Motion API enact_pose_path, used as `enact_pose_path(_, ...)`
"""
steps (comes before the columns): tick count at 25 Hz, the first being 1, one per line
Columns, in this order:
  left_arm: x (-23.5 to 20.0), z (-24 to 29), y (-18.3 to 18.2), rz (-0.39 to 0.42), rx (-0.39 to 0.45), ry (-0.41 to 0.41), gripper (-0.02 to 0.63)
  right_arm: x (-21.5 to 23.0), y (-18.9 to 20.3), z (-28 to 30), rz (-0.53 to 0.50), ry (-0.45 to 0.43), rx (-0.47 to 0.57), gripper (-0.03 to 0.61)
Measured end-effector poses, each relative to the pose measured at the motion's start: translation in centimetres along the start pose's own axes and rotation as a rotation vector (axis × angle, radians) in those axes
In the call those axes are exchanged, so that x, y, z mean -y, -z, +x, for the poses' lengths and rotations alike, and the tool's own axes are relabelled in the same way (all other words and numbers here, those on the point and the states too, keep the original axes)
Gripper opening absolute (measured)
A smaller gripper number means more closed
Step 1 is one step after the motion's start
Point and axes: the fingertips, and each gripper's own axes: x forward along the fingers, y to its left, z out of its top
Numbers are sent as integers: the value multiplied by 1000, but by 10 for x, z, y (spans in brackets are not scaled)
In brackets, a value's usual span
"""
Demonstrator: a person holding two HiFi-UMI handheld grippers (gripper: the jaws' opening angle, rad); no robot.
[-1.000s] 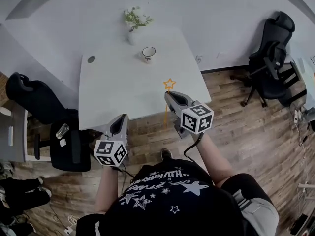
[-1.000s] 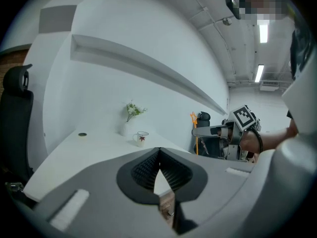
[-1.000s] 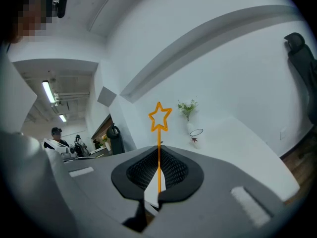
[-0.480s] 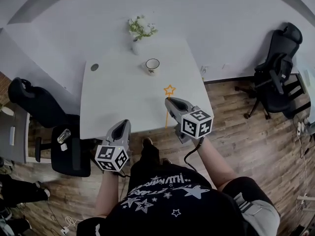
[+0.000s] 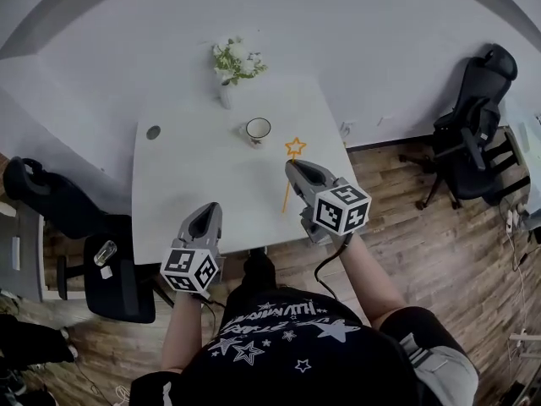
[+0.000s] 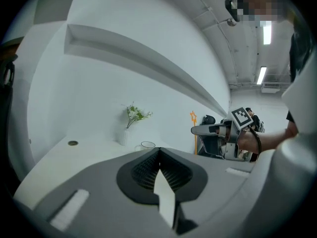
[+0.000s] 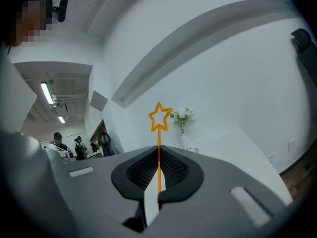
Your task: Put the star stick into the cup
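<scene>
The orange star stick (image 5: 293, 149) stands upright in my right gripper (image 5: 296, 171), which is shut on its thin stem; its star head (image 7: 159, 117) rises above the jaws in the right gripper view. The white cup (image 5: 258, 129) stands on the white table (image 5: 186, 184), just left of and beyond the star. In the left gripper view the cup (image 6: 147, 145) shows past the jaws and the star stick (image 6: 193, 118) at the right. My left gripper (image 5: 207, 216) hangs over the table's front edge, shut on nothing, its jaws (image 6: 159, 152) closed together.
A white vase of flowers (image 5: 231, 68) stands behind the cup near the wall. A round dark grommet (image 5: 153, 132) marks the table's left side. Black office chairs stand at the left (image 5: 46, 189) and right (image 5: 469, 121) on the wooden floor.
Both grippers have moved forward over the table's front edge. The star stick has travelled with the right gripper and now stands closer to the cup.
</scene>
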Motion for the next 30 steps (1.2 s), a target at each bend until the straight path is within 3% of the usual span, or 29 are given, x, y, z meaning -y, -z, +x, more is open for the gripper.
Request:
enact_pose_path(16, -90, 87, -63, -4, 56, -2, 5, 48, -101, 120, -39, 61, 129, 26)
enact_pose_path(30, -134, 125, -52, -38, 8, 11, 5, 90, -110, 186, -57, 166, 120, 26)
